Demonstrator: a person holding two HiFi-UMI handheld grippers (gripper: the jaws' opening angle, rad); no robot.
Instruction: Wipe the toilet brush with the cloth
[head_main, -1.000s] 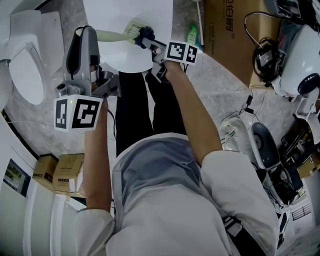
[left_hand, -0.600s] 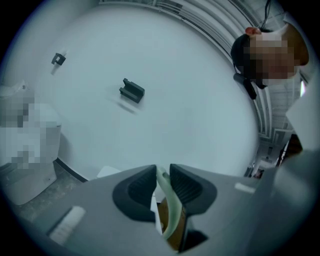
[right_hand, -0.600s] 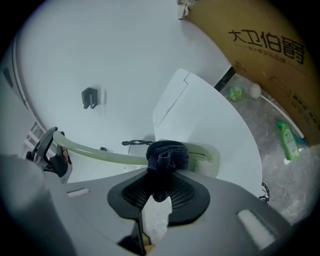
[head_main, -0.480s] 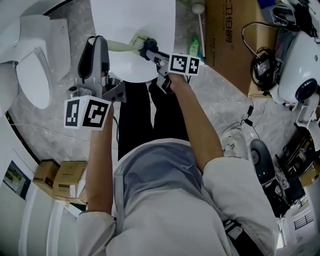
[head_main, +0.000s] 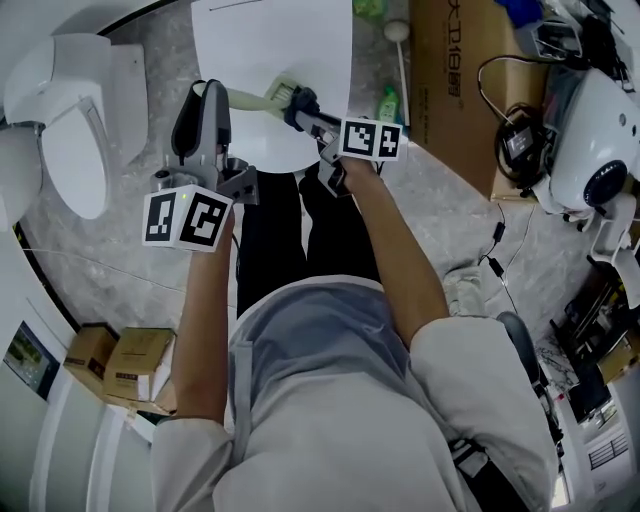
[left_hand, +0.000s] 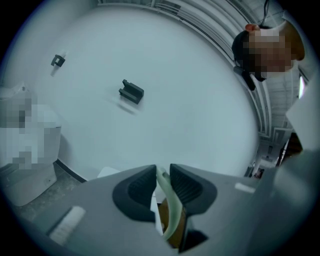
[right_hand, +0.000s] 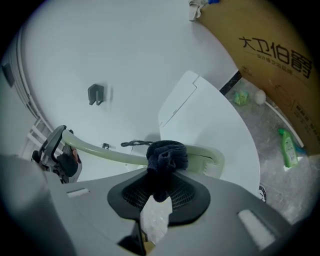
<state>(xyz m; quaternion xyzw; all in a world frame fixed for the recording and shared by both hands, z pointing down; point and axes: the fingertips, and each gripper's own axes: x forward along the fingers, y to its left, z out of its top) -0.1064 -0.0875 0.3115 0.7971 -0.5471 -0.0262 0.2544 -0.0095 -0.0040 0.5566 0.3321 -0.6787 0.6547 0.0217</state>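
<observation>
Wiping is judged under way: the brush (right_hand: 110, 152) is clamped in the left tool (left_hand: 161, 177), and the cloth (right_hand: 167, 156), pinched in the right tool (right_hand: 159, 195), is pressed near the bristles (right_hand: 212, 169).

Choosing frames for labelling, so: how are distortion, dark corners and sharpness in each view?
Head view: evenly lit, sharp, edges bowed. Left gripper view: fisheye, black corners, soft-looking fingers on the toilet brush. Right gripper view: same fisheye vignette, cloth crisp.

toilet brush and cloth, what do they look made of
Toilet brush: probably moulded plastic, pale green, smooth with a slight sheen along the curved handle. Cloth: dark woven or terry-like fabric, matte, fuzzy, bunched in soft folds.
</observation>
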